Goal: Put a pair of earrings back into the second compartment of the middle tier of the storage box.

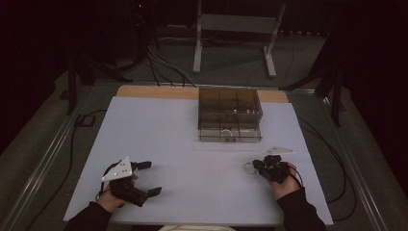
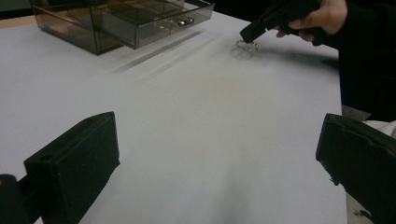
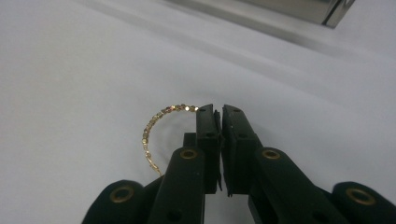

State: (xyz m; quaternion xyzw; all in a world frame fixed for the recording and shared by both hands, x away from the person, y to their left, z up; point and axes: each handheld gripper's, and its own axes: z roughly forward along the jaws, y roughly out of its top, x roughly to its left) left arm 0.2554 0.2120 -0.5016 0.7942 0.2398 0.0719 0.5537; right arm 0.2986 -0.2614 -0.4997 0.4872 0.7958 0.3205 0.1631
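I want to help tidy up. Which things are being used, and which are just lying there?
Being used:
bracelet
right hand-held gripper, shut on it
drawer box, probably

Just there:
left hand-held gripper, open
cables
metal stand

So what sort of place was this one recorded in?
Probably a recording studio or lab setup, not a home: a white table stands in a dark room, cables run across the grey floor, and a metal stand sits behind it. On the table are a clear drawer box and a beaded bracelet.
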